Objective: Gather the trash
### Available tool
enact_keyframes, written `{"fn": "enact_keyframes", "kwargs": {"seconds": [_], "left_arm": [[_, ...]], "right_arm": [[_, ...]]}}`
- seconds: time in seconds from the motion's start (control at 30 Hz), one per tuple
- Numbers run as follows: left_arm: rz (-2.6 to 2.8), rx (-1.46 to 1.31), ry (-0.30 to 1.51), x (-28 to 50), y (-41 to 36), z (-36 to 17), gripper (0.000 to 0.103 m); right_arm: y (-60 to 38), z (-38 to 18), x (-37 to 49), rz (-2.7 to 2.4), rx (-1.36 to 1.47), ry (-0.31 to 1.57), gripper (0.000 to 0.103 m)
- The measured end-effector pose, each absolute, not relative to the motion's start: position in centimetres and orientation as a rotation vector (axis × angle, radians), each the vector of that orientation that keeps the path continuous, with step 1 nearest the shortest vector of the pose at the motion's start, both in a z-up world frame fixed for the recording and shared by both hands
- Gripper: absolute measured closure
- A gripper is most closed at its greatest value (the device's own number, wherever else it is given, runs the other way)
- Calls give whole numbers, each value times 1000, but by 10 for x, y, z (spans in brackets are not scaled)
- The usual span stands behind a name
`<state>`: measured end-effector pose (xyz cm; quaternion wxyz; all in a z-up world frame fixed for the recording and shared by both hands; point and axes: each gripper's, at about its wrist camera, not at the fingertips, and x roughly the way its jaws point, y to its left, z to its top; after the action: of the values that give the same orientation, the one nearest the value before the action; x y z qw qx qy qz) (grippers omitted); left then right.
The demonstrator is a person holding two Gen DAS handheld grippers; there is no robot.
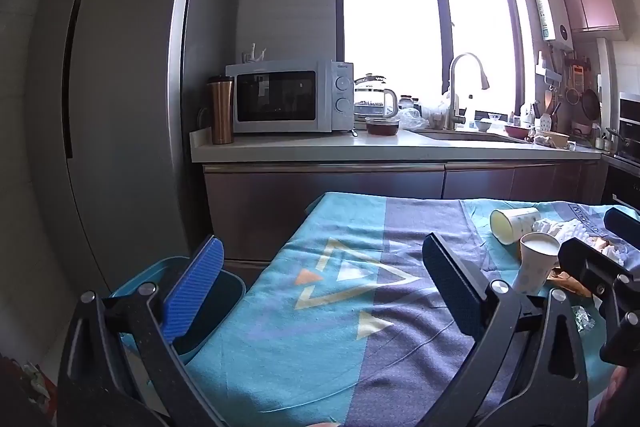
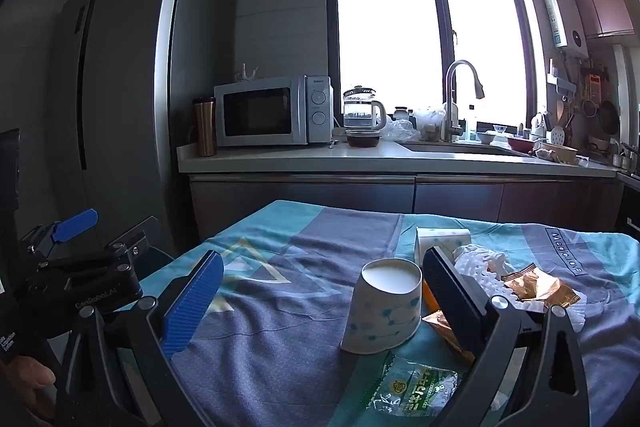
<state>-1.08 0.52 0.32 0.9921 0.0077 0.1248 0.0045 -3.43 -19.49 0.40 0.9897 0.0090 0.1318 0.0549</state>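
Note:
Trash lies on a table with a blue and grey cloth (image 2: 280, 327). An upside-down paper cup (image 2: 384, 311) stands between my right gripper's fingers; it also shows in the left wrist view (image 1: 536, 263). A second paper cup (image 1: 514, 225) lies on its side behind it. Crumpled white tissue (image 2: 486, 263), a brown wrapper (image 2: 540, 287) and a clear green-printed wrapper (image 2: 412, 387) lie around. My right gripper (image 2: 324, 301) is open around the upturned cup, not touching it. My left gripper (image 1: 324, 285) is open and empty over the cloth's left part. A teal bin (image 1: 180, 267) stands beside the table, behind my left finger.
A tall grey fridge (image 1: 120, 87) stands left. A counter (image 1: 360, 147) behind the table carries a microwave (image 1: 288, 99), a copper tumbler (image 1: 220, 109), a kettle (image 1: 372, 99), and a sink with faucet (image 1: 460, 87).

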Motion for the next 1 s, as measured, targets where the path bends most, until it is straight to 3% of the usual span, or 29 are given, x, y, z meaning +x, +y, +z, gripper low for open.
{"fn": "enact_keyframes", "kwargs": {"seconds": [1.0], "left_arm": [[14,2,239,-14,5,4,5]], "right_arm": [[-194,4,-36,116,11,266,7]]}}
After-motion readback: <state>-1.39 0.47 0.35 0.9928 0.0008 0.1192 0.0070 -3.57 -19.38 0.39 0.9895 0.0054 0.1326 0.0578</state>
